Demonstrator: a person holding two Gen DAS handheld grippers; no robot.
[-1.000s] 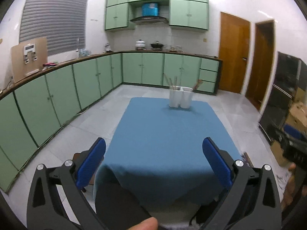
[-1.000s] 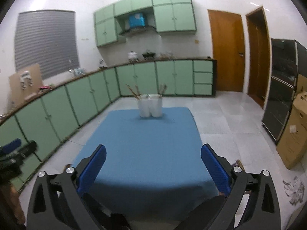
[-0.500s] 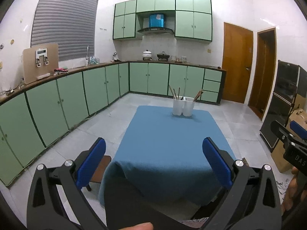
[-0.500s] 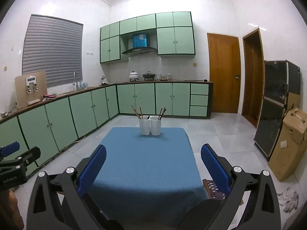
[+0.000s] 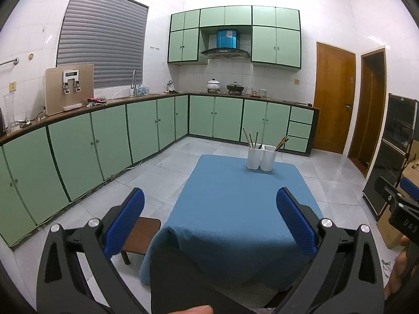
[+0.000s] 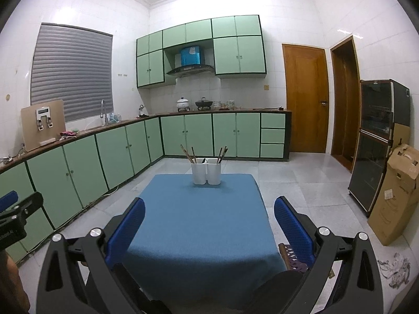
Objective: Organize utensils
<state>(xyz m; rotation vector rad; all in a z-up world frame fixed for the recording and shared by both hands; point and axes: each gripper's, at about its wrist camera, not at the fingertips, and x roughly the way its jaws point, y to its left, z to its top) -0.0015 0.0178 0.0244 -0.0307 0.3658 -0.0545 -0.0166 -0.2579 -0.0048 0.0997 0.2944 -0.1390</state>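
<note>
White twin holders [image 6: 206, 171] hold chopsticks [image 6: 186, 153]; both tools [image 5: 209, 209] [image 6: 209, 216] spread, empty.

Two holders [image 6: 207, 171] stand side by side, touching, at the far end of the tabletop [image 6: 199, 225], with chopsticks [image 6: 186, 153] in each. Behind them cabinets [image 6: 199, 134] line the far wall. A stool [image 5: 140, 236] sits left of the tabletop, a box [image 6: 395, 196] on the floor well to its right.

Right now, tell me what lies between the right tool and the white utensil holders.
Only bare blue tablecloth lies between the open right tool and the white utensil holders. The right wrist view shows this stretch plainly, with nothing resting on it.
</note>
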